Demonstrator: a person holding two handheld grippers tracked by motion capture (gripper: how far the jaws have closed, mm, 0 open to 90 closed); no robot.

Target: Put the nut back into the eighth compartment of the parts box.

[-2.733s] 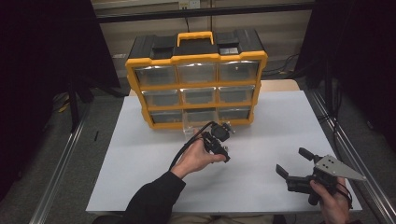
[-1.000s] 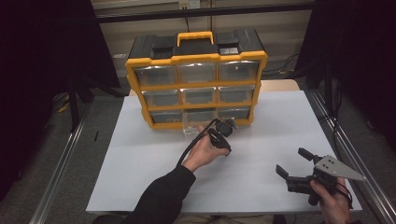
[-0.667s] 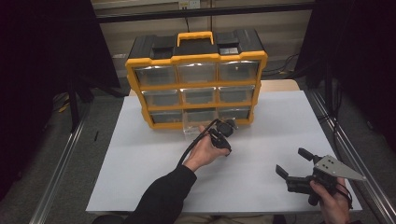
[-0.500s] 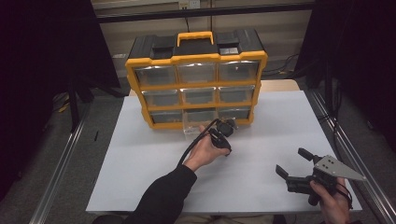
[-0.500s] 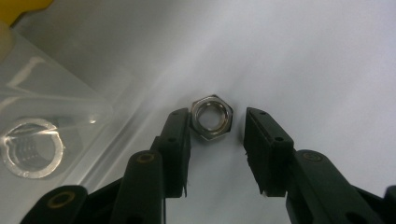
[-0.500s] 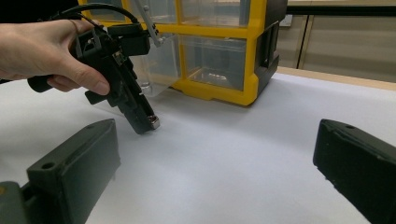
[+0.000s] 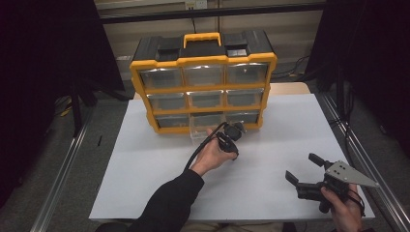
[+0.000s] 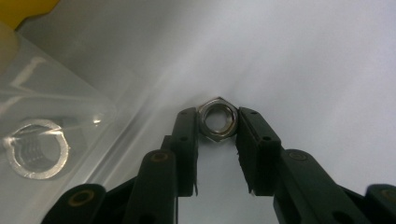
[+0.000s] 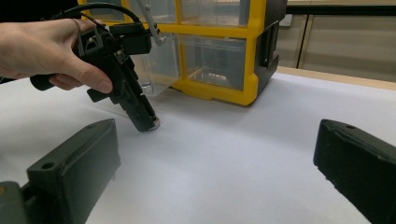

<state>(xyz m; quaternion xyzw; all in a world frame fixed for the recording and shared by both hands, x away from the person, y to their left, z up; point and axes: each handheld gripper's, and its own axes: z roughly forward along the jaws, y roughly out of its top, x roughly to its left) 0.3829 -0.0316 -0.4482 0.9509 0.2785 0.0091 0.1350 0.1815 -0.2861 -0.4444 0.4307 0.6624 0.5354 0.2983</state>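
Clasping a hex nut (image 8: 217, 117), the left tool (image 8: 217, 128) hides it overhead.

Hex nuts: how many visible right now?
2. One hex nut lies on the white table between the left gripper jaws; one inside the pulled-out clear drawer. More may be hidden in other drawers.

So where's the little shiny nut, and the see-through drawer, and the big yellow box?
nut (image 8: 217, 119), left gripper view, on its metal ring.
clear drawer (image 8: 56, 116), left gripper view, on its plastic wall.
yellow organizer (image 7: 203, 61), high view, on its top yellow front rail.
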